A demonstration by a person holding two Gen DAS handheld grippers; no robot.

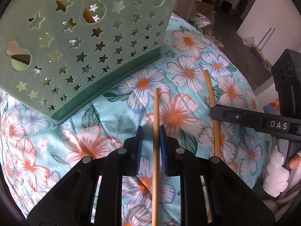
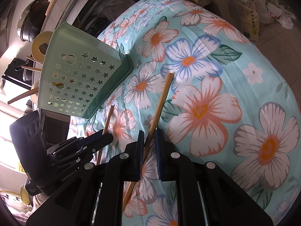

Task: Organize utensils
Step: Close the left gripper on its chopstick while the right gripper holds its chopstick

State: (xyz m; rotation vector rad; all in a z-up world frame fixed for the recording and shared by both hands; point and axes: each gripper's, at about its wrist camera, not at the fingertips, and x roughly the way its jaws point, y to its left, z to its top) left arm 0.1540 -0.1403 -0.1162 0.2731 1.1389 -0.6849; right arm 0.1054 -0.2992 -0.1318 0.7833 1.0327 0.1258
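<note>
A pale green utensil holder [image 1: 75, 43] with star-shaped holes stands on the floral cloth; it also shows in the right wrist view [image 2: 79, 81], with wooden utensils sticking out of its top. My left gripper [image 1: 151, 131] has a bamboo chopstick [image 1: 155, 116] between its fingers, with a narrow gap on the left side. My right gripper [image 2: 149, 134] has a second bamboo chopstick [image 2: 161, 101] between its fingers, also with a small gap. The right gripper shows in the left wrist view [image 1: 213, 113] over the second chopstick [image 1: 209, 86].
The floral cloth [image 2: 216, 98] covers a rounded table. Pots and a pan [image 2: 30, 24] sit behind the holder. Bags [image 2: 254, 18] and boxes lie on the floor beyond the table edge.
</note>
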